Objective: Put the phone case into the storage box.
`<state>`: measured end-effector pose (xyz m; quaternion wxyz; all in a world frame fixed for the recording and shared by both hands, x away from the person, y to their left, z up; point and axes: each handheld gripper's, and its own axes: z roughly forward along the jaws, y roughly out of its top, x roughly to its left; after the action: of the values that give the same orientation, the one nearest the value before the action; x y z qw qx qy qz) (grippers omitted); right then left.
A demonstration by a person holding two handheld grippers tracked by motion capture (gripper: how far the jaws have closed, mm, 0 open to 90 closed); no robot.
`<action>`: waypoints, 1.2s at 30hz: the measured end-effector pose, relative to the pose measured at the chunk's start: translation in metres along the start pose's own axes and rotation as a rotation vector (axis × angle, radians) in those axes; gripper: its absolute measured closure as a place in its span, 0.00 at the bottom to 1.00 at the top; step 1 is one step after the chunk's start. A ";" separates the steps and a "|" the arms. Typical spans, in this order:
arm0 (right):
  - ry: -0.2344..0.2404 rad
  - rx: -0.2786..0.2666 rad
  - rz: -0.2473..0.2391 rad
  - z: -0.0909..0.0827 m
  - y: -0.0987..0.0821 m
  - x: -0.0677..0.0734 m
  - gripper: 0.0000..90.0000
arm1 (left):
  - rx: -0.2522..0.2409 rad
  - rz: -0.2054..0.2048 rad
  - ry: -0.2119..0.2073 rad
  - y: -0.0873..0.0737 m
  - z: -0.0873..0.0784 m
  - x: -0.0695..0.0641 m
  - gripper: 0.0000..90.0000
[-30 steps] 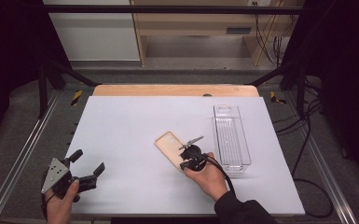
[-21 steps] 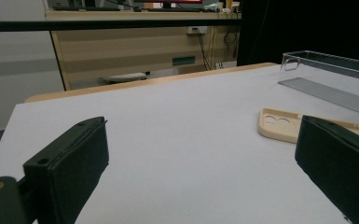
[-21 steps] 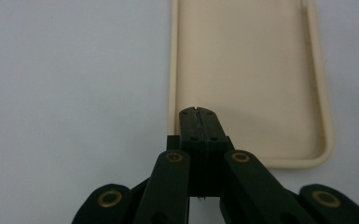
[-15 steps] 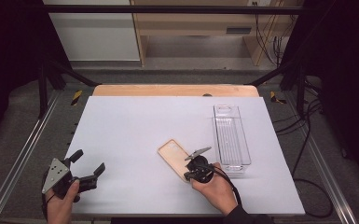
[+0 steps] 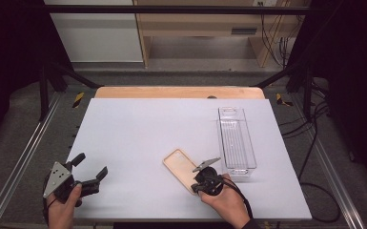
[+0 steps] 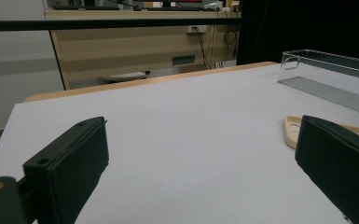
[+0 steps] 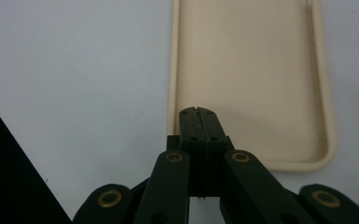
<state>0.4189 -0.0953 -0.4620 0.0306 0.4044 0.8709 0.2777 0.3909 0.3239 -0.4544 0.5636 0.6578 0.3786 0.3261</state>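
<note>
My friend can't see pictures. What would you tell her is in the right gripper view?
The right gripper, jaws shut, points down at a beige phone case lying hollow side up on the white table. Its tips sit over the case's inner floor near one long rim.

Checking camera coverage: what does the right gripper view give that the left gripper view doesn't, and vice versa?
Right gripper view: the right gripper with jaws shut together, empty, tips over the beige phone case, whose raised rim and bare inside face up.

Left gripper view: the left gripper with jaws wide apart and nothing between them, the clear plastic bin at right, and shelving beyond the table's far edge.

Both: the phone case and the white table top.
</note>
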 end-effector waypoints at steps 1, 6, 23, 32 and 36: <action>0.000 0.000 -0.006 0.000 -0.001 0.000 1.00 | 0.000 0.000 0.000 0.000 0.000 0.000 0.03; 0.005 0.012 -0.007 -0.003 -0.003 0.002 1.00 | 0.001 0.000 0.000 0.000 0.000 0.000 0.03; -0.042 -0.254 -0.090 -0.021 0.001 0.002 0.46 | 0.003 0.004 -0.001 0.000 0.000 -0.001 0.03; -0.117 -0.279 -0.061 -0.011 0.001 -0.006 0.12 | 0.003 0.004 -0.001 0.000 0.000 -0.001 0.03; -0.122 -0.261 -0.062 -0.004 -0.001 -0.009 0.11 | 0.005 0.007 -0.001 0.000 0.001 -0.001 0.03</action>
<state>0.4231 -0.1045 -0.4608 0.1444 0.3859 0.8360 0.3624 0.3909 0.3227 -0.4547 0.5611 0.6606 0.3770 0.3267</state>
